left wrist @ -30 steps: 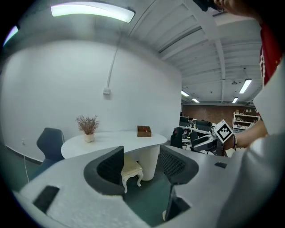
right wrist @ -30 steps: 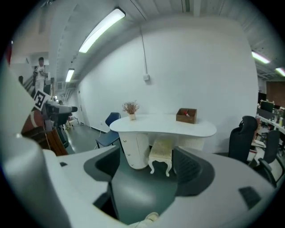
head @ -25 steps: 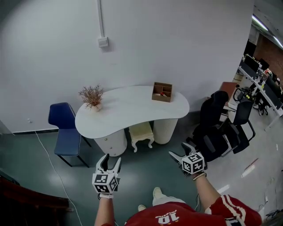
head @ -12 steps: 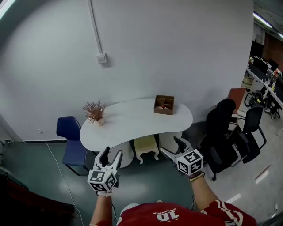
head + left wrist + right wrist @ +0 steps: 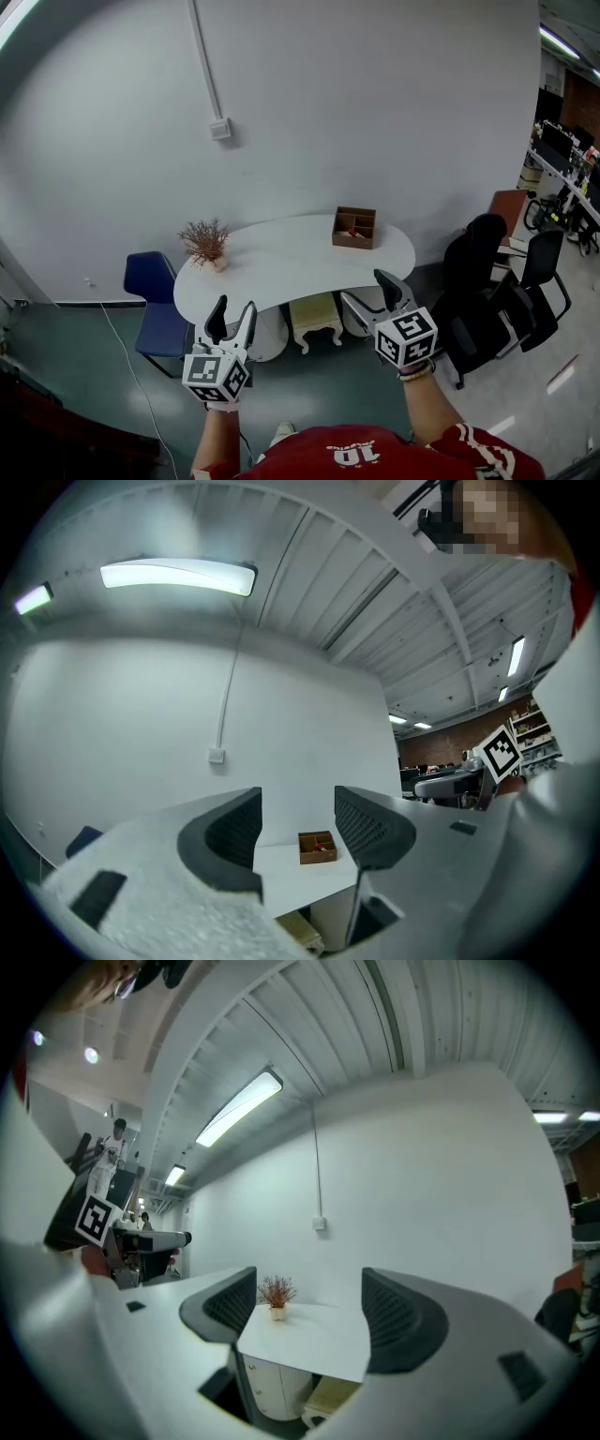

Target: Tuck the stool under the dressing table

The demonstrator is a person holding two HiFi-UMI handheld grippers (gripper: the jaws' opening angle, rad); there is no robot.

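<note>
The white kidney-shaped dressing table (image 5: 281, 267) stands against the wall. The cream stool (image 5: 314, 317) sits beneath it, between the two white pedestals. My left gripper (image 5: 232, 315) and right gripper (image 5: 367, 292) are held up level in front of the table, well short of it. Both are open and empty, and their jaws have just been closing a little. In the left gripper view the left gripper (image 5: 300, 832) frames the table top (image 5: 300, 874), with a corner of the stool (image 5: 298, 932) below. In the right gripper view the right gripper (image 5: 305, 1314) frames the table (image 5: 314, 1340) and stool (image 5: 333, 1397).
On the table are a wooden organiser box (image 5: 354, 228) and a dried plant in a pot (image 5: 208, 246). A blue chair (image 5: 155, 300) stands left of the table, and black office chairs (image 5: 497, 295) stand to its right. A white cable (image 5: 112, 328) runs across the floor.
Both grippers have risen in front of me and now point level at the table. The head view has tilted up toward the wall. The stool stays under the table.
</note>
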